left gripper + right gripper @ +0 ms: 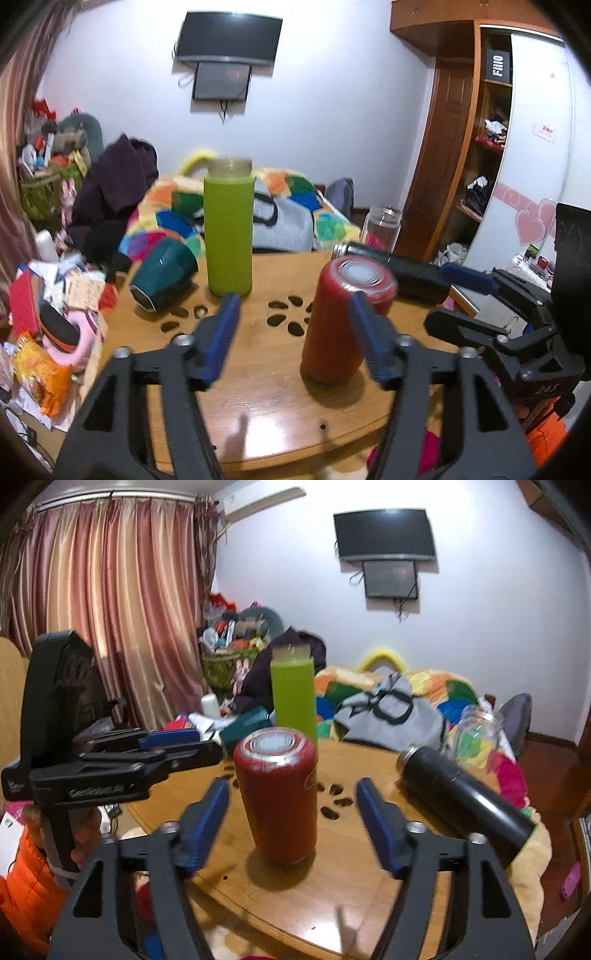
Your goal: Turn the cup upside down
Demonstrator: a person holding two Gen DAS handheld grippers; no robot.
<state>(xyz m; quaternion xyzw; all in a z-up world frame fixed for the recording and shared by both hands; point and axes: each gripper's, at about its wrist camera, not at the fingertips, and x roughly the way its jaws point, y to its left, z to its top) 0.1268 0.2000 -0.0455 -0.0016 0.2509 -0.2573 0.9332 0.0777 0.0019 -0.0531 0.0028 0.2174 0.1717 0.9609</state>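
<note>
Round wooden table (pixel 258 398), with leaf-shaped cut-outs near its centre, carrying five vessels; seen from both wrist cameras.

Green bottle (pixel 229 232): the tallest item, upright at the far side of the table, its clear threaded neck uncapped.

Black flask (pixel 469 805): lying on its side at the table's right edge, silver-rimmed mouth pointing toward the centre. In the left wrist view it lies just behind the red cup.

Red cup (pixel 279 797): the task's object, a red cylinder standing near the table's centre, in front of the green bottle and apart from it. Its upper face shows a pale disc with concentric rings; whether this face is a base or a lid cannot be told through the blur.

Teal mug (pixel 162 275): faceted, tipped on its side at the far left edge, beside the green bottle.

Clear glass jar (pixel 382 225): upright at the far right, behind the black flask.

Right gripper (pixel 293 805): blue-padded fingers spread wide, one on each side of the red cup, neither touching it. The cup stands just beyond the fingertips, framed in the gap.

Left gripper (pixel 291 314): fingers likewise spread apart and holding nothing. The red cup appears just behind its right finger (pixel 364 332); contact cannot be judged. In the right wrist view this gripper hangs at the table's left edge, level with the cup's top.
</note>
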